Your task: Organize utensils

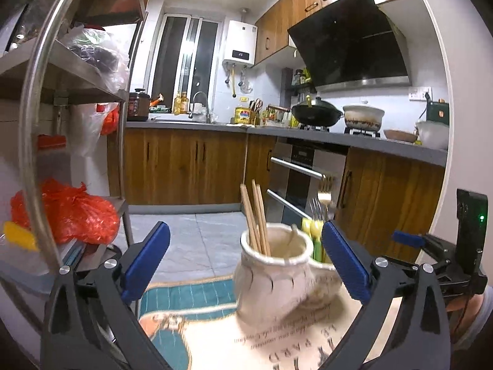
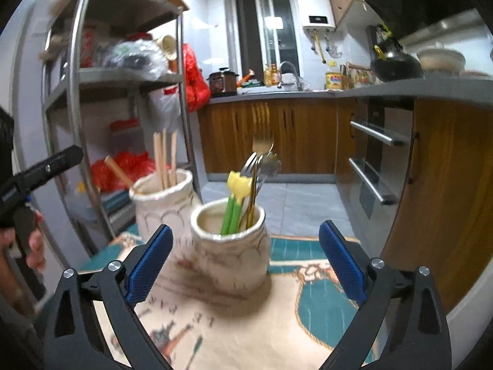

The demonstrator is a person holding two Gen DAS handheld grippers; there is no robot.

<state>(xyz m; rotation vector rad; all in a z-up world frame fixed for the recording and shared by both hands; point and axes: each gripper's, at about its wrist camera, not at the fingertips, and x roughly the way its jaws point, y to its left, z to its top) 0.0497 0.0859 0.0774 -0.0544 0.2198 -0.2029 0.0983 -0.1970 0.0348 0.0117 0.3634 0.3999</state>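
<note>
**Two jars on the mat, both my grippers open**

Largest first: the printed mat (image 2: 311, 305) covers the table in front of me, teal and cream with lettering. On it stand two cream ceramic jars, touching or nearly so. The left jar (image 1: 271, 280) holds wooden chopsticks (image 1: 255, 215), leaning slightly left. The right jar (image 2: 229, 256) holds forks (image 2: 262, 151) with tines up and green-stemmed utensils with yellow tops (image 2: 237, 197).

My left gripper (image 1: 246, 265) stands wide open and holds nothing; the left jar sits between its blue pads (image 1: 148, 259), nearer the right pad, which overlaps the right jar's rim in view. I cannot tell whether that pad touches either jar.

My right gripper (image 2: 246, 262) is likewise spread wide and empty; the right jar lies between its pads (image 2: 151, 262), closer to the left one, with clear space on the right side. The left jar stands beyond, up and left.
</note>
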